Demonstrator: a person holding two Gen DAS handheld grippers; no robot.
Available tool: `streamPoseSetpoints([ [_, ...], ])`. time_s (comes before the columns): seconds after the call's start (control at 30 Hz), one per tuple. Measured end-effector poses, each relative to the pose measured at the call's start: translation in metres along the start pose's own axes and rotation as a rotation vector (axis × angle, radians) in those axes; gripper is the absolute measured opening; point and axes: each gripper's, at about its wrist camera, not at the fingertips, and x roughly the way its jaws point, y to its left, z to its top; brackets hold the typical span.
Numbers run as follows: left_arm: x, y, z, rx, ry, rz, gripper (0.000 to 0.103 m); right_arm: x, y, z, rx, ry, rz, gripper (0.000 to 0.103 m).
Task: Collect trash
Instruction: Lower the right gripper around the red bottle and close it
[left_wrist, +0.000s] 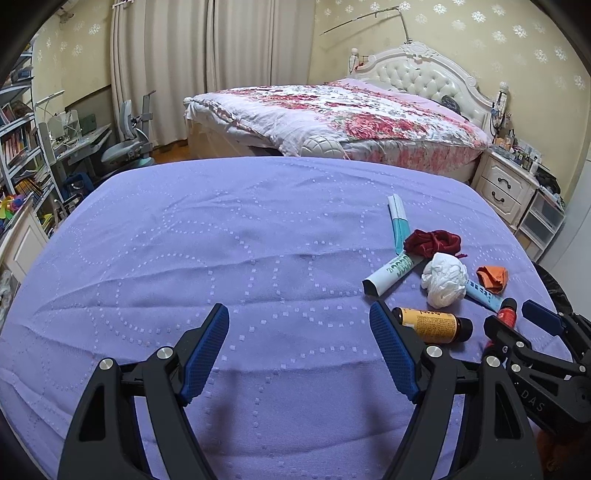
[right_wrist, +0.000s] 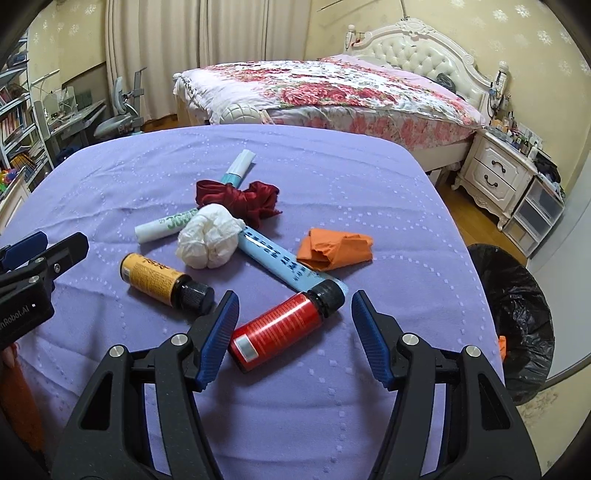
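The red bottle (right_wrist: 282, 325) lies on the purple sheet (right_wrist: 332, 406) between my right gripper (right_wrist: 295, 338) fingers, which stand apart, not touching it. Farther off lie a yellow bottle (right_wrist: 162, 280), white tissue (right_wrist: 208, 240) and orange scrap (right_wrist: 336, 249). My left gripper (left_wrist: 299, 352) gapes empty. The bin (right_wrist: 517, 314) sits right.

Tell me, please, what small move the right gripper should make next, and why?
Probably ease the right gripper forward and down, then close on the red bottle: its jaws stand open, the bottle lies between the fingertips untouched, nearest of the litter, and the black-lined bin waits just right.
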Motion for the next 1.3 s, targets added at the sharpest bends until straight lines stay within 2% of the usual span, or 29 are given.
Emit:
streamPoseSetpoints([
  [0.33,-0.003,-0.017,-0.007,0.020,0.007,-0.032,0.076,-0.008,-0.025,-0.013,0.044,0.003,-0.015,0.063],
  [0.97,-0.005,-0.024,-0.013,0.016,0.016,-0.049,0.076,-0.018,-0.030,-0.028,0.057,0.011,-0.020,0.063],
  [1.07,-0.005,-0.025,-0.013,0.017,0.020,-0.054,0.076,-0.019,-0.030,-0.032,0.058,0.019,-0.010,0.056],
  [1.13,-0.005,-0.027,-0.013,0.019,0.020,-0.055,0.076,-0.019,-0.030,-0.034,0.059,0.027,0.002,0.045],
  [1.3,-0.005,-0.030,-0.013,0.026,0.022,-0.061,0.076,-0.017,-0.030,-0.035,0.063,0.041,0.040,0.025],
])
